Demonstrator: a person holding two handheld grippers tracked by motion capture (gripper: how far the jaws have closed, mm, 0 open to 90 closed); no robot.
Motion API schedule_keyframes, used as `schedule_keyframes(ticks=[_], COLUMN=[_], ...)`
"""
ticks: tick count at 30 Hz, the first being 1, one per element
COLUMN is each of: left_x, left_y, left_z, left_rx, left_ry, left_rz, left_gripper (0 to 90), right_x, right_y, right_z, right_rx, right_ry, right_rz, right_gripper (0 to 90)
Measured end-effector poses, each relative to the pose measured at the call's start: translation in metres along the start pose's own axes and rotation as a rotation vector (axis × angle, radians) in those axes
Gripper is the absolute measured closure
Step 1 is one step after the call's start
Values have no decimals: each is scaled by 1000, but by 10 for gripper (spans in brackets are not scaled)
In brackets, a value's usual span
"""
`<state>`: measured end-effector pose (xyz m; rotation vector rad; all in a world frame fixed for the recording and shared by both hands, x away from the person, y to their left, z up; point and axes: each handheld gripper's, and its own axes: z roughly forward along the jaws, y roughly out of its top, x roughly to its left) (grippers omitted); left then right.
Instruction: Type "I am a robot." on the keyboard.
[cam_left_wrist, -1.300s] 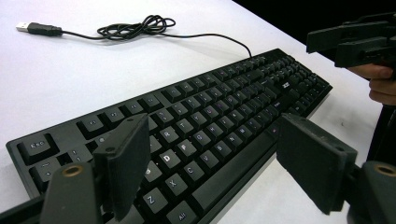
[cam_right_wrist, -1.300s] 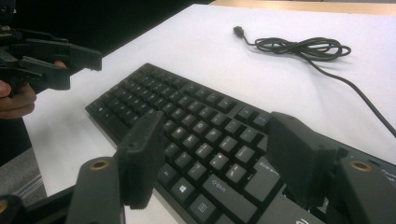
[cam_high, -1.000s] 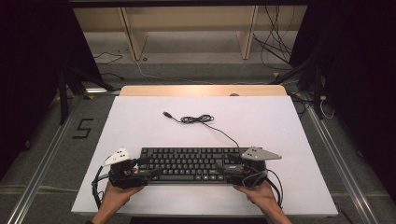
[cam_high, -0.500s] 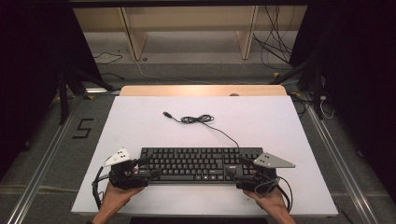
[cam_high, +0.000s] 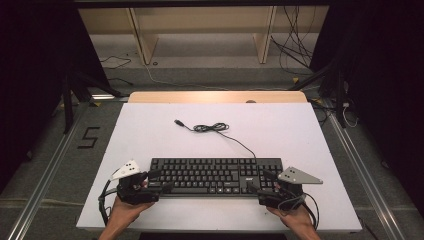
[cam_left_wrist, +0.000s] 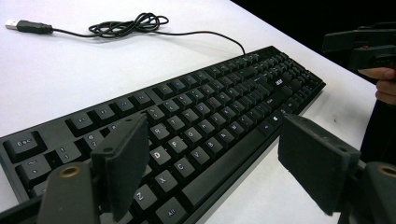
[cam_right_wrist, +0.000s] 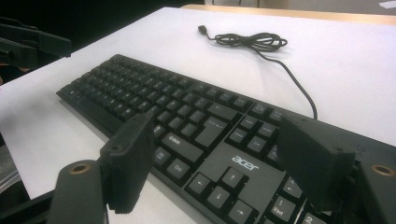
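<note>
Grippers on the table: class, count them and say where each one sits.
2. The left gripper sits at the keyboard's left end, the right gripper at its right end; both have open jaws astride the keyboard's ends. None looks hidden.

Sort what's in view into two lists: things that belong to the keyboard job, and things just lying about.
Part of the job:
- keyboard
- its cable, bunched behind it, with the USB plug
- left tongs, open at the keyboard's left end
- right tongs, open at its right end

Lying about:
- wooden shelf frame beyond the table
- loose wires on the floor
</note>
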<state>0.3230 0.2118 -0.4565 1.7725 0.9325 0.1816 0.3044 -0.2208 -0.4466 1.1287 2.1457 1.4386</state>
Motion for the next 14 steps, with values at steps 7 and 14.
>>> schedule_keyframes(ticks=[7,14], left_x=[0,1], left_y=[0,0], left_z=[0,0], left_rx=[-2,-4], left_ry=[1,2], left_rz=[-2,-2], left_gripper=[243,243], right_x=[0,1], right_y=[0,0], right_z=[0,1], right_rx=[-2,-2], right_ry=[3,5], right_rz=[0,-1], right_gripper=[290,290])
